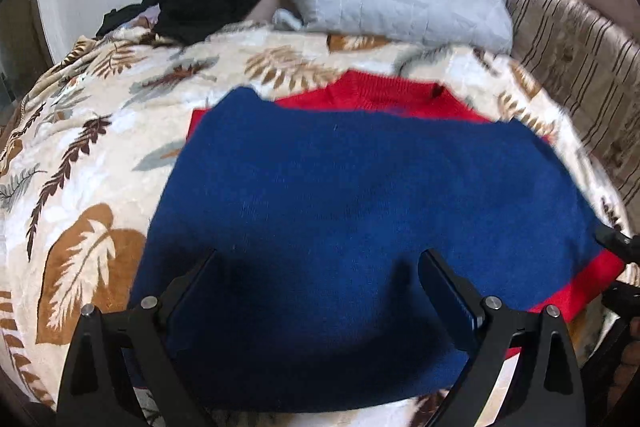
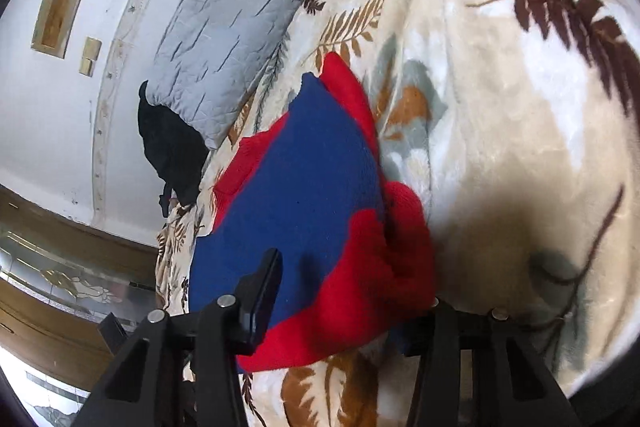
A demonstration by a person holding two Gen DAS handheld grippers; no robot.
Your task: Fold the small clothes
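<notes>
**Ana:** Left-wrist view first. The left gripper point(image 1: 316, 267) hangs just above the near part of the blue-and-red sweater point(image 1: 360, 195), fingers spread wide, nothing between them. The garment lies flat on the leaf-print blanket point(image 1: 80, 167), straight ahead of the fingers, blue panel on top and red showing at the far edge and off to the right.

**Ben:** So which step, would you say?

**Ana:** Mid-fold, I'd judge: it already looks doubled into a rough rectangle. Next move probably calls for pinching a near edge and carrying it forward over the rest.

**Ben:** Right-wrist view?

**Ana:** The right gripper point(image 2: 352, 291) sits at the red hem; its left finger point(image 2: 264, 291) lies over the blue, and red knit bunches up between the two fingers. The right finger is hidden behind that fabric, so the jaws look apart, but whether they pinch the cloth I cannot tell.

**Ben:** And the fabric itself?

**Ana:** Thick, soft knit (likely to slump if lifted by one corner). Beyond the fingers, a grey pillow point(image 2: 240, 27) and dark clothing point(image 2: 168, 147).
</notes>
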